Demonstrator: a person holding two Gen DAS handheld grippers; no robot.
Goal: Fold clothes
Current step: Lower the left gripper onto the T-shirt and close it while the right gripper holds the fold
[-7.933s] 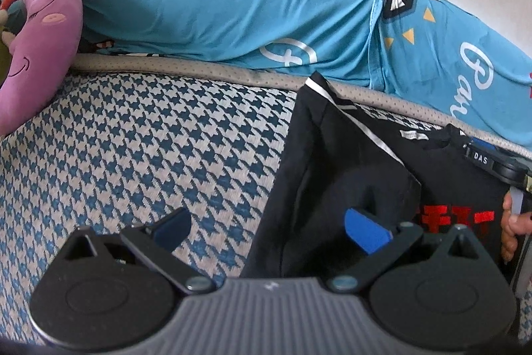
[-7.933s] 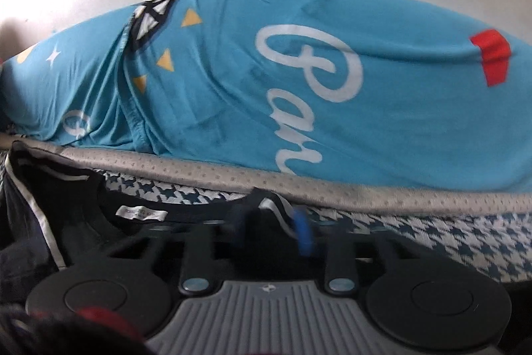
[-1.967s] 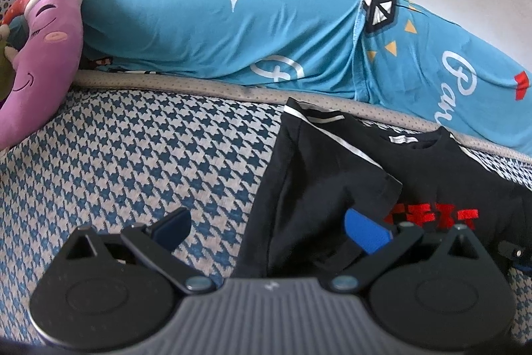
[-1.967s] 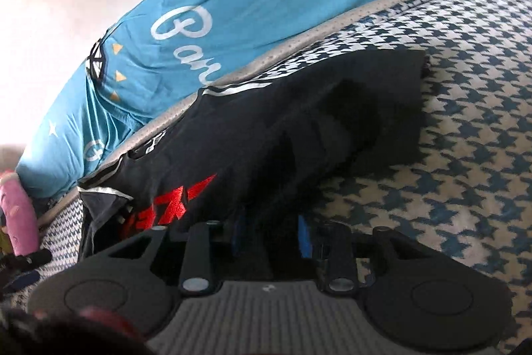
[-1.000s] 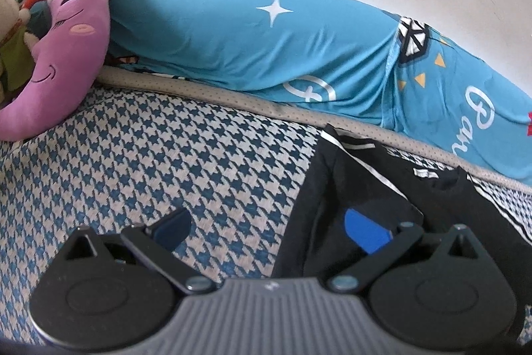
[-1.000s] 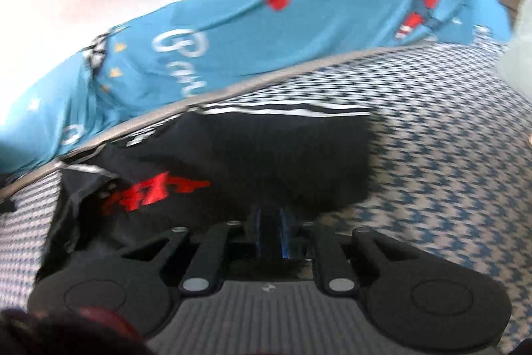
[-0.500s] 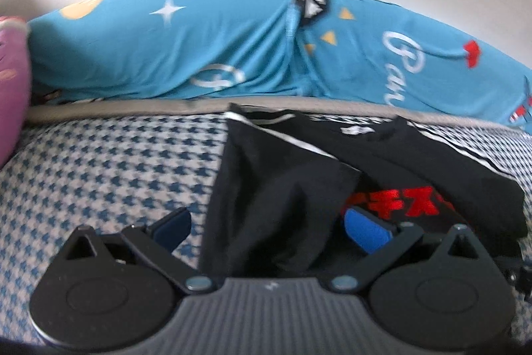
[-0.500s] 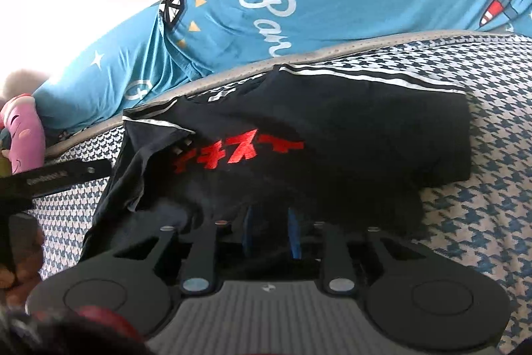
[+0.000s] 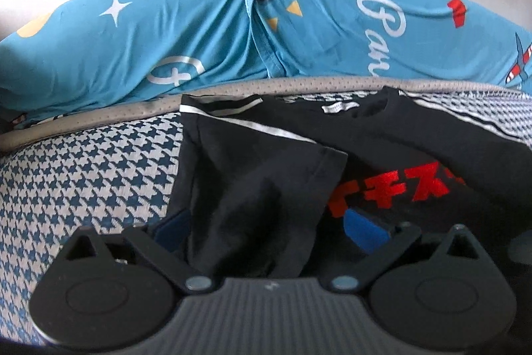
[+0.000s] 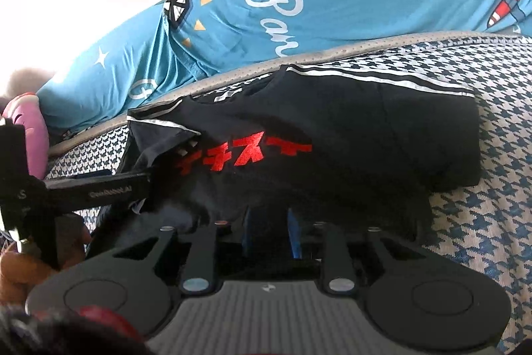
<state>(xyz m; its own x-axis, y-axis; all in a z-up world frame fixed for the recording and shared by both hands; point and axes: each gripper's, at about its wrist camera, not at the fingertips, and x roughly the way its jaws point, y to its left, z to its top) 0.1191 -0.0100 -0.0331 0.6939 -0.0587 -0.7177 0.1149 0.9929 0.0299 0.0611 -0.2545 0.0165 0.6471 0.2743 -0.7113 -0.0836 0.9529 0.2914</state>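
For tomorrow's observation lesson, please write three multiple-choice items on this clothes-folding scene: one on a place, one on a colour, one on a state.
1. Where does the black T-shirt lie?
A. on the houndstooth cover
B. on a wooden floor
C. in a basket

2. What colour is the print on the T-shirt's chest?
A. yellow
B. red
C. green

3. How do the left tongs stand?
A. shut tight on the collar
B. open, with black cloth between the pads
C. out of sight

Answers:
1 A, the houndstooth cover shows around the shirt.
2 B, the print is red.
3 B, the blue pads sit wide apart, with cloth draped between them.
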